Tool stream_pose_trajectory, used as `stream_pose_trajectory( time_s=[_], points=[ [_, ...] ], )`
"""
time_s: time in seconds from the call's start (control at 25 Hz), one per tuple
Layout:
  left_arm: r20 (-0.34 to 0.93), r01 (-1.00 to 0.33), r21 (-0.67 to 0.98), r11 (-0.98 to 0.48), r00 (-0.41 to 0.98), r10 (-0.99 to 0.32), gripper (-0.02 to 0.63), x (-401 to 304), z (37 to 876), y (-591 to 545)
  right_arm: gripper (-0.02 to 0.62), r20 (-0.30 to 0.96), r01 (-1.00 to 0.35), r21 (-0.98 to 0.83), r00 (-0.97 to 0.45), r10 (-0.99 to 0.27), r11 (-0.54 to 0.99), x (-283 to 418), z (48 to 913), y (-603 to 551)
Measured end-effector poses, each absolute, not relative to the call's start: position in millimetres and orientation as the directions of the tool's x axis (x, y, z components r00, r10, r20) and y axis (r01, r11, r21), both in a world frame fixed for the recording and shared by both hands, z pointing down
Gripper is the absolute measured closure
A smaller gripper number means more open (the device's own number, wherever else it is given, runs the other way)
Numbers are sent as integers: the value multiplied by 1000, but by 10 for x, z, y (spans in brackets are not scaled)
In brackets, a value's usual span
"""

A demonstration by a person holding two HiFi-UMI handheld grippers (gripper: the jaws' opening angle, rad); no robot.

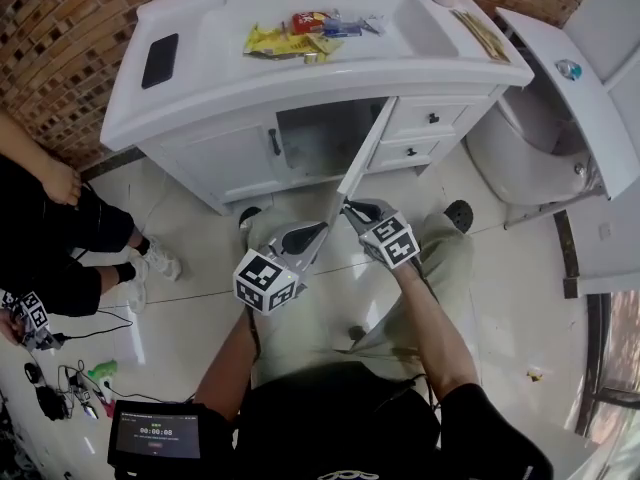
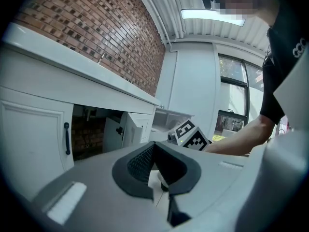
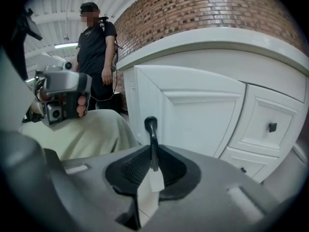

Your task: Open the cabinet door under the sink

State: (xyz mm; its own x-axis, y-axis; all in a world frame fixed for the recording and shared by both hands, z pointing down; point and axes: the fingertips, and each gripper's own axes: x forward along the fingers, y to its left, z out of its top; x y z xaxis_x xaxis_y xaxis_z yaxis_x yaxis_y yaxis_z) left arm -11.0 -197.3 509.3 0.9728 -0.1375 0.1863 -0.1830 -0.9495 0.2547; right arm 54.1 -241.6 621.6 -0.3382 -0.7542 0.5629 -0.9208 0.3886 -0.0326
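The white cabinet door (image 1: 365,148) under the sink stands swung outward, edge-on toward me, and the dark cabinet opening (image 1: 325,138) shows behind it. My right gripper (image 1: 350,206) is at the door's free edge. In the right gripper view its jaws (image 3: 152,166) are shut on the door's thin black handle (image 3: 151,134), with the door panel (image 3: 193,115) just beyond. My left gripper (image 1: 318,230) hovers just left of it, above the floor; its jaws (image 2: 153,146) are shut on nothing. The other door (image 1: 235,158), with its black handle (image 1: 273,142), is closed.
Two drawers (image 1: 432,118) sit right of the opening, and a toilet (image 1: 545,138) stands further right. Packets lie in the basin (image 1: 300,28), and a phone (image 1: 160,60) rests on the counter. A person (image 1: 50,218) stands at the left, with cables on the floor.
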Motion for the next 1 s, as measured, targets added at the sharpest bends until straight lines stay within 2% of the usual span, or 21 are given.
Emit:
stream_pose_trajectory(
  time_s=[0.24, 0.44, 0.76, 1.0],
  points=[
    [89, -188, 454, -871, 982, -166, 590, 329, 5154, -1912, 561, 538, -898, -45, -390, -747, 437, 955, 6223, -2040],
    [144, -237, 407, -882, 970, -194, 591, 683, 5348, -1546, 563, 528, -892, -50, -406, -746, 450, 1454, 6256, -1744],
    [161, -373, 433, -820, 928, -337, 591, 896, 5511, -1366, 571, 504, -889, -70, -423, -753, 452, 2219, 6256, -1618],
    [168, -482, 440, -758, 873, -457, 591, 1063, 5590, -1242, 569, 502, -818, -69, -523, -689, 571, 2220, 6331, -1560]
  ],
)
